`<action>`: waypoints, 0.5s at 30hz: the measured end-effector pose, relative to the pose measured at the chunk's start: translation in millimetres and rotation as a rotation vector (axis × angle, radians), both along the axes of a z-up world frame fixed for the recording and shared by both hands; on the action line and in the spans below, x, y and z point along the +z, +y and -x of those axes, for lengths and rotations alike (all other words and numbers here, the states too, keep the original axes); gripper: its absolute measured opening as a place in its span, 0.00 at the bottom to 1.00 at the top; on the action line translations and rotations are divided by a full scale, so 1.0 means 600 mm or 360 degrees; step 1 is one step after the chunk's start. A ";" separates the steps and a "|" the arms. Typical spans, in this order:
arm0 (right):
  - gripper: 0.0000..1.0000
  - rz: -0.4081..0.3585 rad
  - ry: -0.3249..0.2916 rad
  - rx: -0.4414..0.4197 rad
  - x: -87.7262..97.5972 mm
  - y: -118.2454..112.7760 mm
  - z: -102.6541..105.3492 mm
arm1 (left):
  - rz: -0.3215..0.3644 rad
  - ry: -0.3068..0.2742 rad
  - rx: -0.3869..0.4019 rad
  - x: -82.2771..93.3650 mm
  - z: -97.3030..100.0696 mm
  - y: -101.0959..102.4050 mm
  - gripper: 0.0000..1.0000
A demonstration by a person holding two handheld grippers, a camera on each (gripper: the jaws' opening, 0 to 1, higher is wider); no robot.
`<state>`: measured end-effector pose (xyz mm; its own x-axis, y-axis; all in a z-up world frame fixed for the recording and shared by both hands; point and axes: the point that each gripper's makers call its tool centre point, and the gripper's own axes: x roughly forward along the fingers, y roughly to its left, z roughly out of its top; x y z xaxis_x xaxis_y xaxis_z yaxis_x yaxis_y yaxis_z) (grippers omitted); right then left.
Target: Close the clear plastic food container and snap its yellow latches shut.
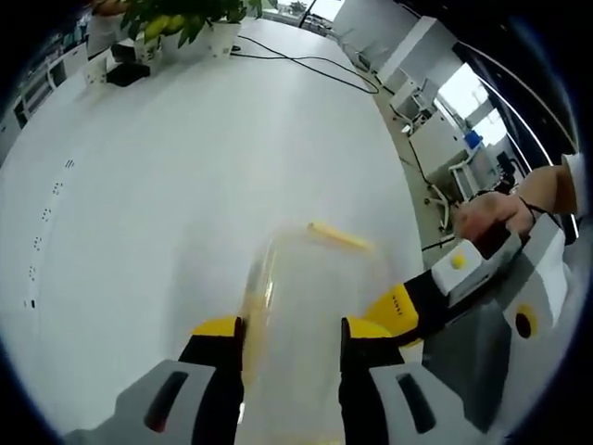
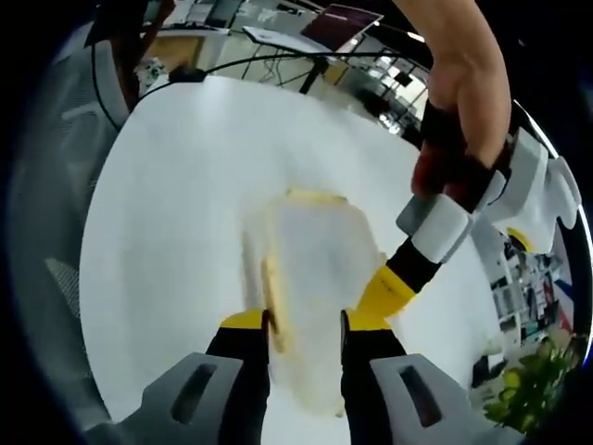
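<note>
White table (image 1: 167, 204) with a potted plant (image 1: 199, 23) and black cable (image 1: 306, 63) at its far end, clear container (image 1: 310, 306) between the left gripper (image 1: 289, 338) jaws — spread about it, whether gripping unclear, yellow latch (image 1: 341, 237) on its far edge, right gripper (image 1: 398, 311) touching its side, container (image 2: 310, 278) likewise between the right gripper's (image 2: 306, 324) parted jaws, left gripper (image 2: 394, 283) beside it.

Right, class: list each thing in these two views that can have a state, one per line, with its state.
clear container: lying on the white table, between both grippers' jaws; blurred.
yellow latches: one visible at far edge; snapped or not, cannot tell.
left gripper: jaws astride the container.
right gripper: jaws astride the container.
</note>
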<state>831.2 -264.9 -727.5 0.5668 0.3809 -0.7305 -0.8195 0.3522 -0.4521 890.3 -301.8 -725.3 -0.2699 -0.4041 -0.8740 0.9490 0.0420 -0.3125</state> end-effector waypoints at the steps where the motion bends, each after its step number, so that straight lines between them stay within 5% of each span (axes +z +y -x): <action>1: 0.24 -0.0002 -0.0004 0.0005 0.003 -0.002 -0.001 | -0.0001 0.0001 -0.0001 0.000 0.000 0.000 0.34; 15: 0.24 0.0005 0.0022 0.0024 0.006 -0.002 0.001 | -0.0049 0.0057 -0.0020 -0.006 0.007 0.005 0.31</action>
